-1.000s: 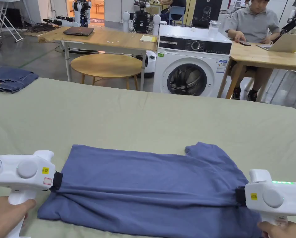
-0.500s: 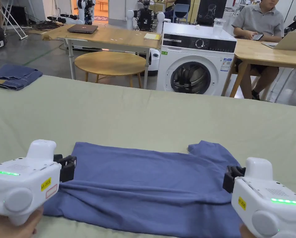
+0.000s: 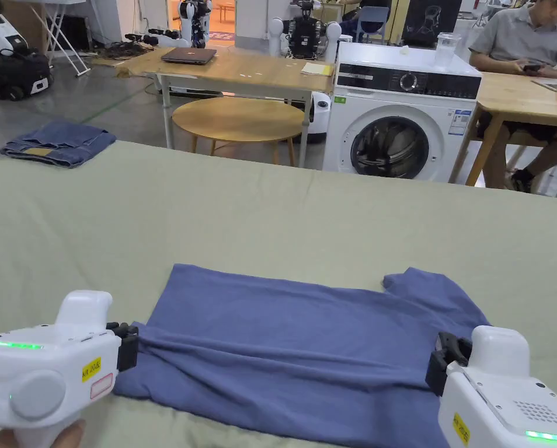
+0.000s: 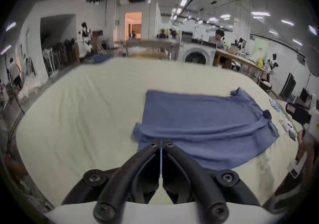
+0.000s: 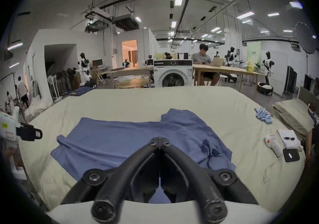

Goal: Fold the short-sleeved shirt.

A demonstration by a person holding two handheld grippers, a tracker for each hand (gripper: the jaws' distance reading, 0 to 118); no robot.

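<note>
The blue short-sleeved shirt [image 3: 306, 350] lies flat on the pale green sheet [image 3: 260, 221], folded lengthwise into a long band, with one sleeve [image 3: 426, 286] sticking out at its far right end. A raised crease runs along its near half. My left gripper [image 3: 128, 345] hovers just off the shirt's left end, jaws shut with nothing between them [image 4: 160, 143]. My right gripper [image 3: 445, 361] hangs over the shirt's right end, jaws also pressed together and empty [image 5: 159, 141]. The other gripper [image 5: 29, 133] appears at the left edge of the right gripper view.
Folded jeans [image 3: 58, 143] rest at the bed's far left corner. Beyond the bed stand a washing machine [image 3: 403, 114], a round table [image 3: 239, 119] and a seated person [image 3: 528, 41]. A white handset [image 5: 273, 144], notepad [image 5: 288, 140] and pillow [image 5: 293, 115] lie at the bed's right.
Both grippers, which held the shirt's two ends a second ago, have let go, risen and drawn back toward me. The shirt now rests on the sheet. The head camera has shifted.
</note>
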